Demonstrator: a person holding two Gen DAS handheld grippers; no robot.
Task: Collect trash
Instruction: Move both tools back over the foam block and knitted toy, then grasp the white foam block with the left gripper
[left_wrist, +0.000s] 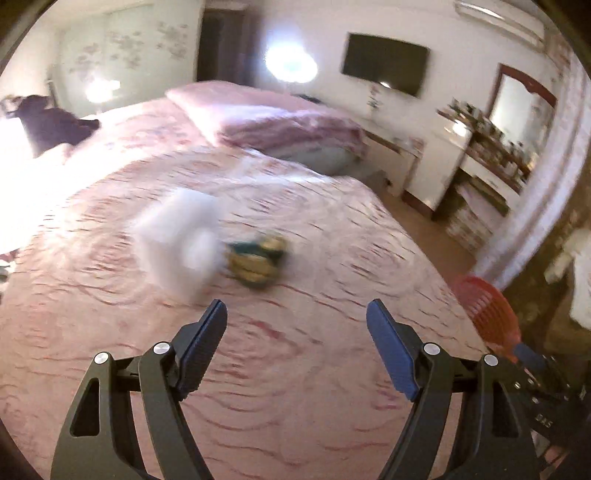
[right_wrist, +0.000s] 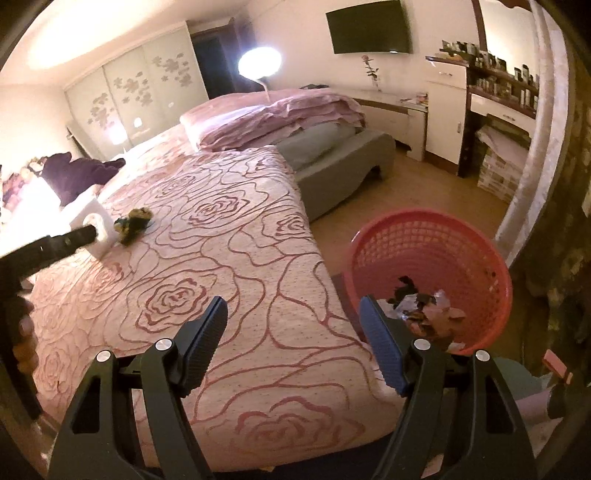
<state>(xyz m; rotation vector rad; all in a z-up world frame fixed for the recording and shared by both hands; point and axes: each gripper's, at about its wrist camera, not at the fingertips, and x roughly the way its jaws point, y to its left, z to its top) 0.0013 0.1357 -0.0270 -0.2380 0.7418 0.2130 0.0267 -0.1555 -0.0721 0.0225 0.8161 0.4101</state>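
A crumpled green and gold wrapper (left_wrist: 258, 264) lies on the pink rose-patterned bedspread (left_wrist: 295, 369), next to a white box (left_wrist: 177, 240); both are blurred in the left wrist view. My left gripper (left_wrist: 297, 314) is open and empty, a short way in front of the wrapper. In the right wrist view the wrapper (right_wrist: 133, 220) and box (right_wrist: 94, 225) lie far left, with the left gripper's body (right_wrist: 55, 245) beside them. My right gripper (right_wrist: 293, 310) is open and empty above the bed's corner, next to a red basket (right_wrist: 476, 251) that holds crumpled trash (right_wrist: 424, 306).
Folded pink bedding (right_wrist: 280, 118) lies at the bed's far end, a dark purple garment (right_wrist: 77, 173) at the left. A wall TV (right_wrist: 369, 27), a white cabinet (right_wrist: 447, 114) and cluttered shelves (right_wrist: 502, 74) stand across the wooden floor (right_wrist: 424, 184). The basket's rim (left_wrist: 487, 306) shows in the left wrist view.
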